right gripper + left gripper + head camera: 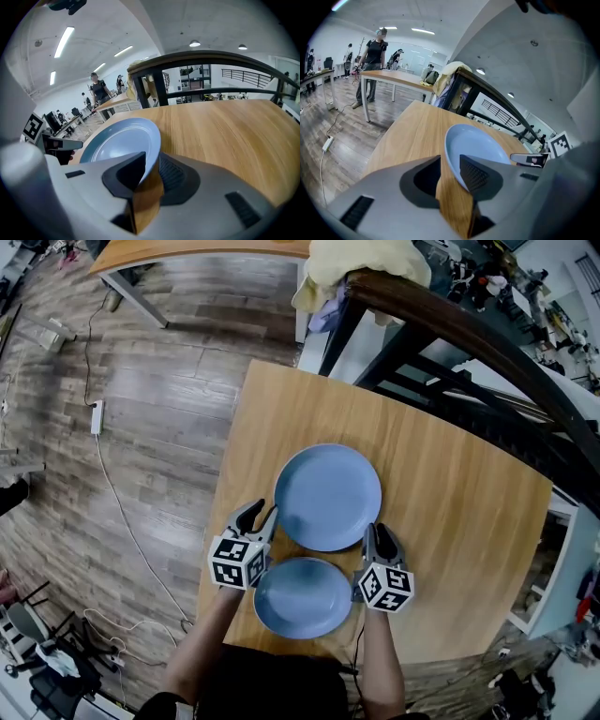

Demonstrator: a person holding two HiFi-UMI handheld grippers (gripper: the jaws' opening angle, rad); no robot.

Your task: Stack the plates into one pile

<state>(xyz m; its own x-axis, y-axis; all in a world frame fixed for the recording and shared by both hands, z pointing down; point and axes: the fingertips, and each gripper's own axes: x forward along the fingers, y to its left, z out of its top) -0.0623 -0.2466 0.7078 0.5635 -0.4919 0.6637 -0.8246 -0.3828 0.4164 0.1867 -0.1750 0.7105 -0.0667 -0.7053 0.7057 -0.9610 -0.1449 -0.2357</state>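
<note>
Nothing stacked yet: large plate (328, 495) and small plate (302, 598) sit side by side on the surface (450, 521), while left gripper (262, 513) and right gripper (380, 533) jaws stand released astride the large plate's rim.

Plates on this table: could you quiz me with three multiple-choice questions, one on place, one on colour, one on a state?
1. The smaller plate lies: A nearer the person than the larger plate; B beyond it; C on the floor.
2. Both plates are: A white; B blue; C green.
3. The jaws of the left hand-held gripper are: A shut tight; B apart; C out of sight.
Answers: A, it sits at the table edge by the person; B, both look blue; B, wood shows between them.
</note>
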